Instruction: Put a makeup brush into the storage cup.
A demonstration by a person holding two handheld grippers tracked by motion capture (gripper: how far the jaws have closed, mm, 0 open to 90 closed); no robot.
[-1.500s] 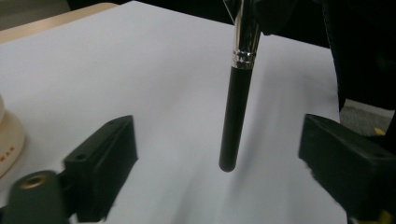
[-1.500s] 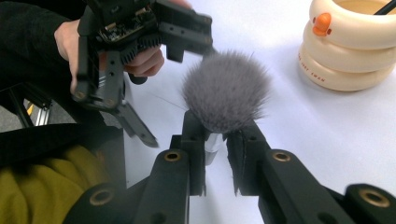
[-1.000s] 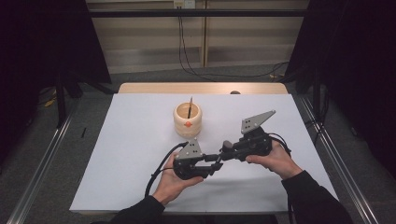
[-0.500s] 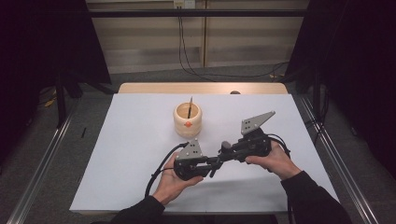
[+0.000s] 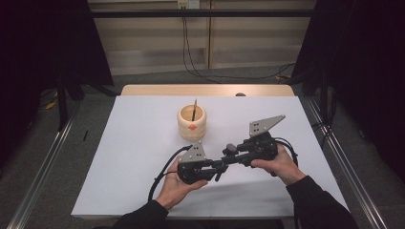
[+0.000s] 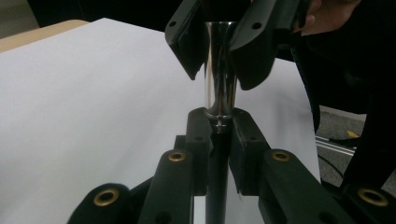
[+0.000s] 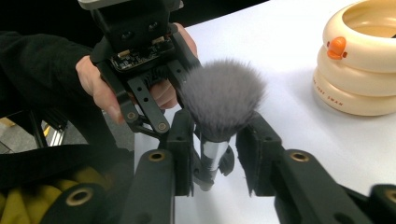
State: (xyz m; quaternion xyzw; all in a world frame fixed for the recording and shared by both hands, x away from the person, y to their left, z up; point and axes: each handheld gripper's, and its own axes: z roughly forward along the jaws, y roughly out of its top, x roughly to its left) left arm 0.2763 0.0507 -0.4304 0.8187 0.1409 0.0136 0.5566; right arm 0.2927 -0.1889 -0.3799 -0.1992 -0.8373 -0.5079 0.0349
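A makeup brush [image 7: 222, 98] with a grey bristle head, chrome ferrule [image 6: 219, 65] and black handle hangs between both grippers over the white table [image 5: 143, 143]. My left gripper [image 6: 218, 116] has just closed and is shut on the handle where it meets the ferrule; it also appears in the high view [image 5: 218, 165]. My right gripper [image 7: 219, 137] has just been opening. Its jaws stand on either side of the ferrule below the bristles, with a gap showing beside the metal. It faces the left gripper from the right [image 5: 230, 155].
A cream ringed holder [image 5: 192, 123] with an orange duck beak stands at the table's middle rear, and a thin dark stick [image 5: 194, 109] leans in it. Metal rails [image 5: 344, 157] run along both table sides. Bare white surface lies to the left and front.
Both hands stay in the same spot. The right jaws have spread a little around the brush, which stays in the left gripper.
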